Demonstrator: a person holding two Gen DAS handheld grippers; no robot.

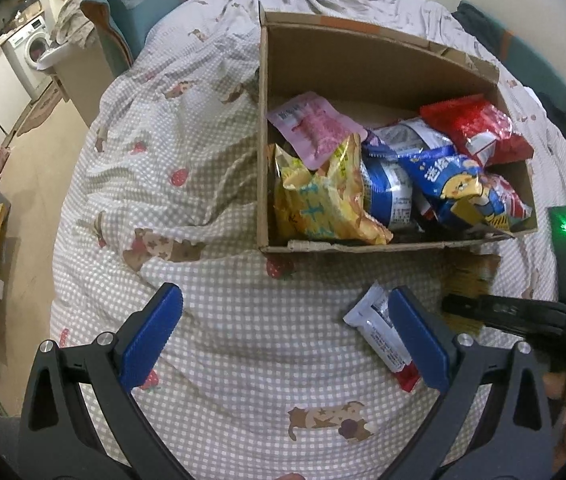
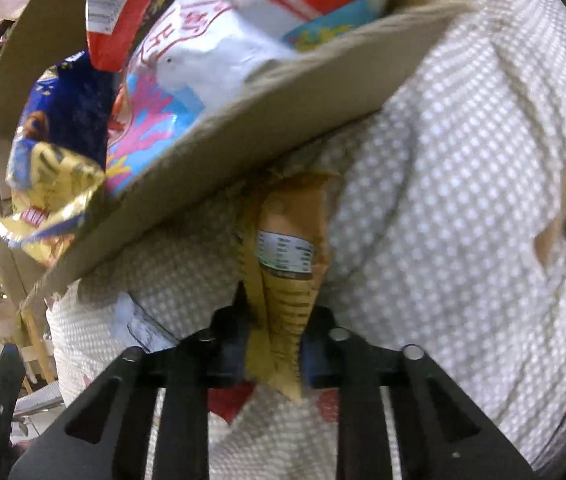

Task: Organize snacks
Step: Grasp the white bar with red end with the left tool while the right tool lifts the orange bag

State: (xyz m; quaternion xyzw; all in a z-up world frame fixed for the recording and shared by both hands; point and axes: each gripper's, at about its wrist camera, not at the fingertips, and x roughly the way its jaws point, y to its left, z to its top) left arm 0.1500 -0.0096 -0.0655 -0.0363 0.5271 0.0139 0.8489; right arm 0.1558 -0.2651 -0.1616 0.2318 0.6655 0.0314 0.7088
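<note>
Snacks [image 1: 395,168] in crinkly foil and plastic bags fill most of an open cardboard box [image 1: 267,140] that sits on a bed covered with a checked quilt [image 1: 243,320] printed with strawberries and dogs. 2 packets lie outside the box, on the quilt just in front of its near wall.

One is a tan and yellow packet [image 2: 283,280], flat and soft. The right gripper [image 2: 273,356] has its jaws pinched nearly together on the packet's near edge, so the film buckles into a ridge between the pads; the right wrist view is blurred, so how firm the pinch is stays uncertain. The packet looks light and will probably flop from that edge when lifted; the slick film could slip, so a hold deeper in from the seam seems safer.

The other is a small white and red packet [image 1: 375,332], slim and flat. The left gripper [image 1: 283,332] hovers over the quilt with its blue pads spread wide and nothing between them; its right pad sits just beside this packet. Pinching it across its narrow width seems the best hold.
</note>
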